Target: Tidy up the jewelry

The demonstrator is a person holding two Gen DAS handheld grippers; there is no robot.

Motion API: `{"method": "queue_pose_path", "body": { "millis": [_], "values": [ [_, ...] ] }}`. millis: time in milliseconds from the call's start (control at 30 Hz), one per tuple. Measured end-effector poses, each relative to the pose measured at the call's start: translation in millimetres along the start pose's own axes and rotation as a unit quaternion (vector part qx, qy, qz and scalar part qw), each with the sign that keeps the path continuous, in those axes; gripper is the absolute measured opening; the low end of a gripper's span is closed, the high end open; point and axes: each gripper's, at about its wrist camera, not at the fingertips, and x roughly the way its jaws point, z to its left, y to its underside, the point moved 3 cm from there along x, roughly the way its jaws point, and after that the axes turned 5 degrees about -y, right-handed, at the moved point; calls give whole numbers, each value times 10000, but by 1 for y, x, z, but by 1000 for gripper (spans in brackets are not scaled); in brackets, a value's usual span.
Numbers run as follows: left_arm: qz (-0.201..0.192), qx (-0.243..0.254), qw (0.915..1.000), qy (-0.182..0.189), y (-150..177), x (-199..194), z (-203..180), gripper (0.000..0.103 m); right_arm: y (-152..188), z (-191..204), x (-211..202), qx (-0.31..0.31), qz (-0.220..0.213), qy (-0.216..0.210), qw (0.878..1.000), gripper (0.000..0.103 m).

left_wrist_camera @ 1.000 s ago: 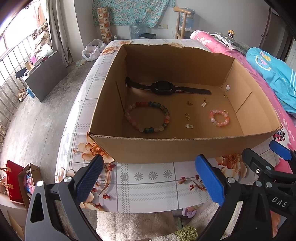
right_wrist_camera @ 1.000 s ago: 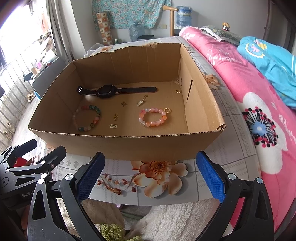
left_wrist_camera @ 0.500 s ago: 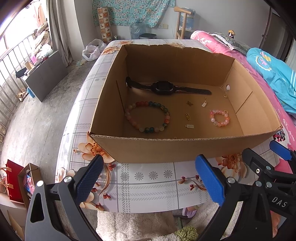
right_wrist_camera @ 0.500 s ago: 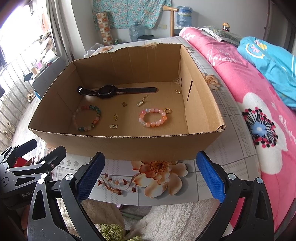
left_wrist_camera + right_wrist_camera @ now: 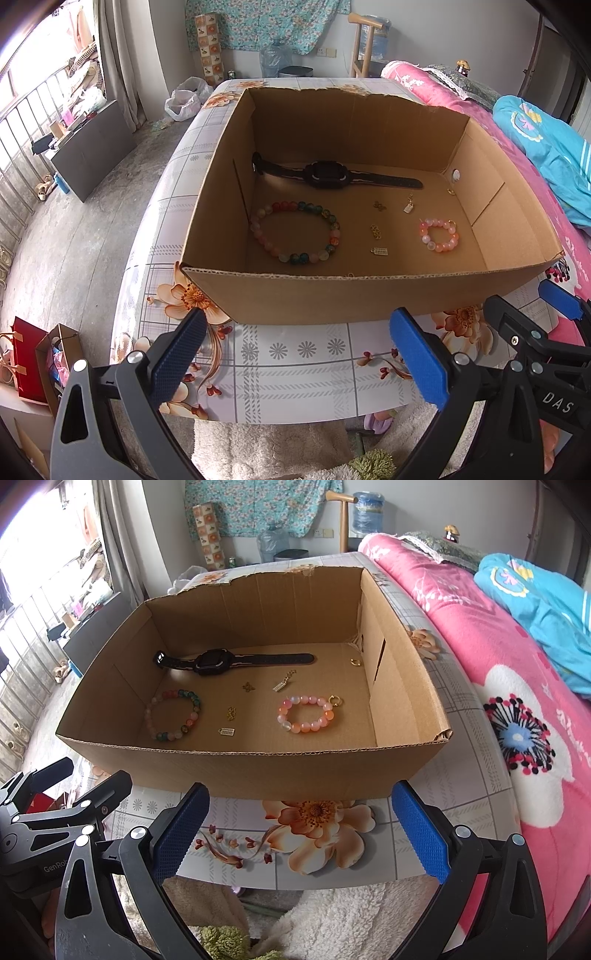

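Jewelry is lying spread across the floor of the cardboard box: a watch along the back, a multicoloured bracelet, a pink bracelet and small gold charms between. Both the left gripper and right gripper are hovering outside the near wall, jaws spread wide and carrying nothing. That layout is fitting either pieces already set in place or pieces waiting to be sorted.

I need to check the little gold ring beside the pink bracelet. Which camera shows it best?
The right wrist view: the gold ring lies clear and whole against the pink bracelet, near the picture's middle. In the left wrist view the ring is only a small glint behind the bracelet, partly hidden by beads.
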Motion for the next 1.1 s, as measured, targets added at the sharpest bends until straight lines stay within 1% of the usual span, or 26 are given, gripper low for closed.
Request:
{"method": "queue_pose_path", "body": {
  "millis": [1100],
  "values": [
    [20,-15,10000,-9,0,0,1,97,1,2,2,-8,-1,8,10000,95]
  ]
}}
